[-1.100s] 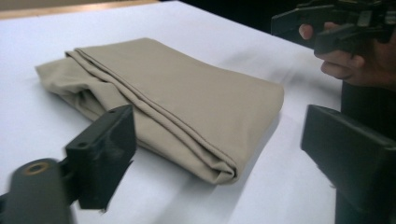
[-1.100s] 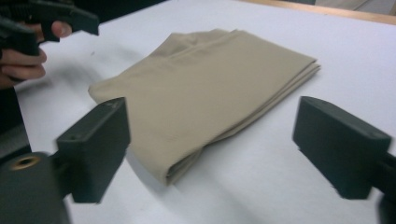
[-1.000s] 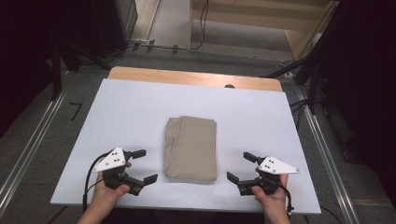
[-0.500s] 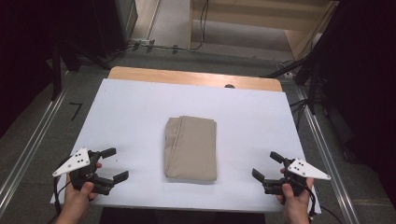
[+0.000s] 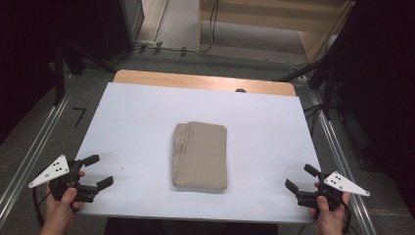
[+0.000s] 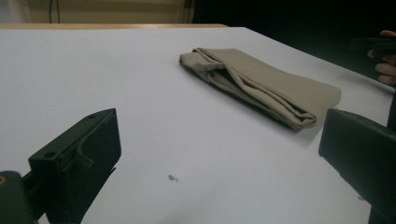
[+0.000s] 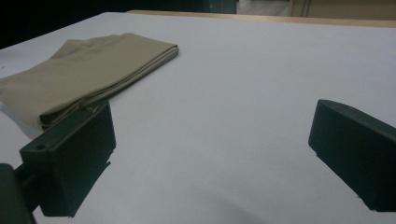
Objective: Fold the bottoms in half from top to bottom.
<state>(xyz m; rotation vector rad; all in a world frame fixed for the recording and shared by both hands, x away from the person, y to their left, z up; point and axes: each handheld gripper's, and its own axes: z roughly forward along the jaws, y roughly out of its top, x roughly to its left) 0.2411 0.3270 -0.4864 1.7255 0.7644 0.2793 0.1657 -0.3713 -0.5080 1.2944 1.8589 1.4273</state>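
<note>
Left gripper (image 5: 98,171): jaws spread wide, holding nothing, at the near left corner of the sheet (image 5: 137,127), well apart from the cloth.
Right gripper (image 5: 301,178): jaws spread wide, holding nothing, at the near right corner, well apart from the cloth.
Cloth (image 5: 200,155): tan, folded into a flat oblong, lying at the middle of the sheet between the grippers.
Sheet: white, covering the wooden table (image 5: 195,81).
Hands: one around each gripper's handle.

One folded beige cloth (image 5: 200,155); one white table (image 5: 137,117); two grippers: left gripper (image 5: 95,171), right gripper (image 5: 301,177).
</note>
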